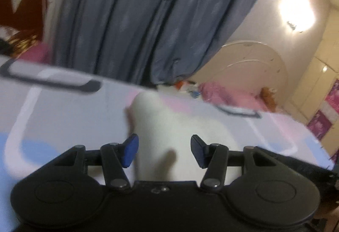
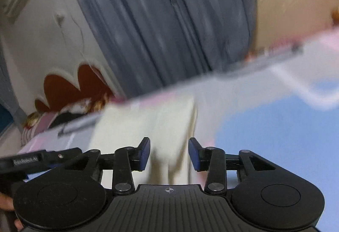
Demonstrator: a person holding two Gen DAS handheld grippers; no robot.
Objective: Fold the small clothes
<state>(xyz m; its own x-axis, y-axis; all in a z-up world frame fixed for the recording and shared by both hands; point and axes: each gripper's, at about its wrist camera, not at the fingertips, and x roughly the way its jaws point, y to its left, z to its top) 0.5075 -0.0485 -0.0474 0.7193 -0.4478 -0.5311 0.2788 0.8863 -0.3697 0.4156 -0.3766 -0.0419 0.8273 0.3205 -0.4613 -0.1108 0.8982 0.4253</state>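
A small white garment [image 1: 169, 126] lies on a pastel table [image 1: 63, 117]. In the left wrist view my left gripper [image 1: 164, 151] is open, its blue pads [image 1: 130, 152] apart just above the near end of the cloth, holding nothing. In the right wrist view the same cream-white garment [image 2: 152, 119] lies ahead and under my right gripper [image 2: 169, 153], which is open and empty, pads either side of the cloth's near edge. The left gripper's body [image 2: 42, 160] shows at the left edge of that view. Both views are motion-blurred.
The table has white, pink and blue patches [image 2: 275, 136] and dark handle marks [image 1: 50, 81]. Behind it hangs a grey-blue curtain [image 1: 148, 20]. A bed with pink bedding [image 1: 228, 94] and a bright lamp [image 1: 296, 9] lie beyond.
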